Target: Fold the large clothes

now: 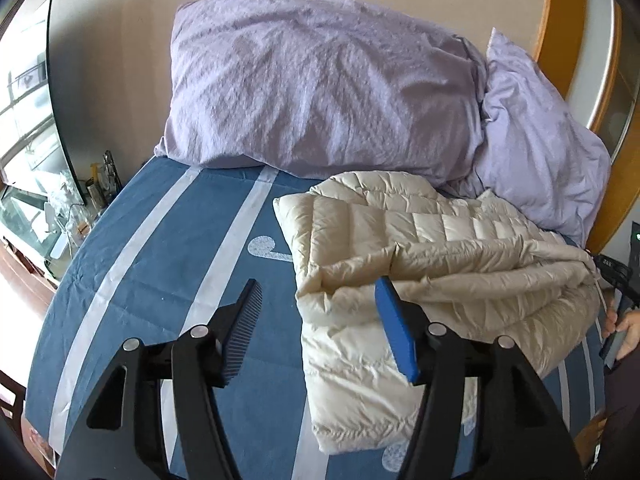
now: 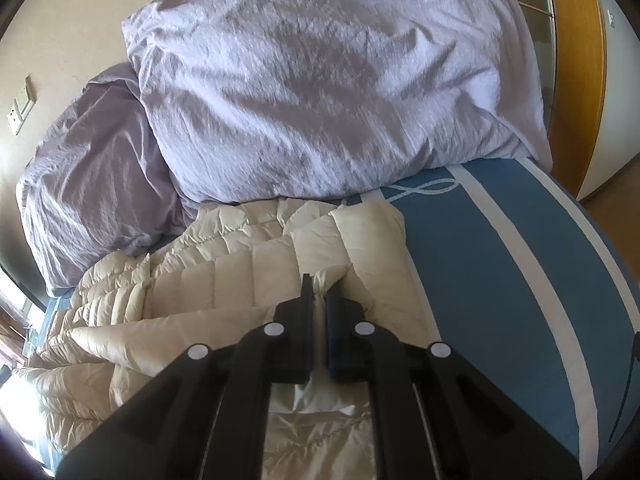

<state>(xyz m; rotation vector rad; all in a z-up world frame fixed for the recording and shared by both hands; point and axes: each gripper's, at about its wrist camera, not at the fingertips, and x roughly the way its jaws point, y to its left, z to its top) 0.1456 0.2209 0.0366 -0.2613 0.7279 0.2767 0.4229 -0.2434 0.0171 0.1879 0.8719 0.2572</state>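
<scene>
A cream quilted down jacket (image 1: 420, 264) lies partly folded on the blue bed sheet with white stripes (image 1: 160, 248). My left gripper (image 1: 320, 292) is open and empty, above the jacket's left edge, with the blue fingertip (image 1: 394, 320) over the fabric. In the right wrist view the jacket (image 2: 224, 280) fills the lower left. My right gripper (image 2: 319, 288) is shut on a fold of the jacket. The right hand and its gripper (image 1: 618, 280) show at the right edge of the left wrist view.
Two lilac pillows (image 1: 320, 88) (image 1: 536, 152) lean against the wall at the head of the bed; they also show in the right wrist view (image 2: 328, 80). A side table with bottles and clutter (image 1: 80, 208) stands left of the bed. A wooden frame (image 1: 568, 20) is at the right.
</scene>
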